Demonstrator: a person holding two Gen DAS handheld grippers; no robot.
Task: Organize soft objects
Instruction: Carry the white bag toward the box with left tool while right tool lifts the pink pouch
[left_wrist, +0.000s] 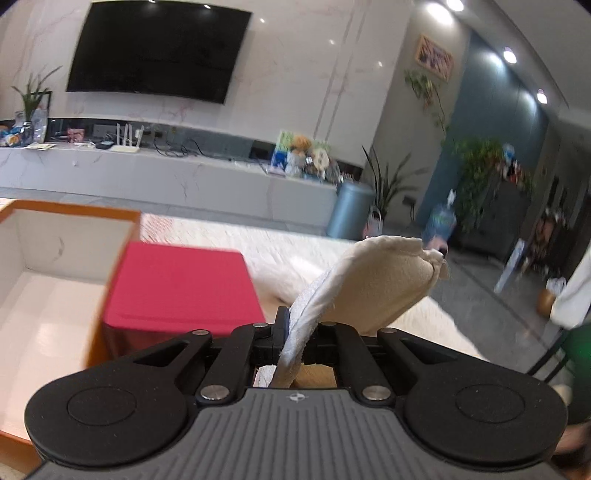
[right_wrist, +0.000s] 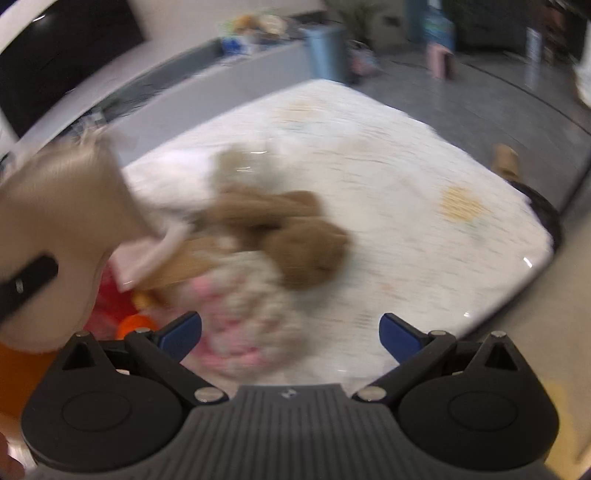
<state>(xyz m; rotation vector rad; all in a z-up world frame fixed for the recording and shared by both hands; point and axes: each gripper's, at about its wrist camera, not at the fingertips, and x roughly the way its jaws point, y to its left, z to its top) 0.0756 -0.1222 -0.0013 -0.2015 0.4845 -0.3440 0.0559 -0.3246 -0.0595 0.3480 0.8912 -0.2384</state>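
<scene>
We are holding a cream, flat fabric soft piece (left_wrist: 373, 284) in the left gripper (left_wrist: 301, 332), its fingers pinching the cloth's thick white edge, so the piece is lifting up and to the right of the fingers. Left of that cloth a red box (left_wrist: 181, 288) is sitting beside an open orange-rimmed white box (left_wrist: 70, 258). The right gripper (right_wrist: 290, 332) is hovering with its blue-tipped fingers (right_wrist: 397, 334) spread wide above a blurred pile: a brown plush toy (right_wrist: 295, 236) and a pink-and-white fuzzy bundle (right_wrist: 243, 314) on the white patterned counter (right_wrist: 424, 206). To do this well, we are probably wanting a slower right descent, centring on one toy.
</scene>
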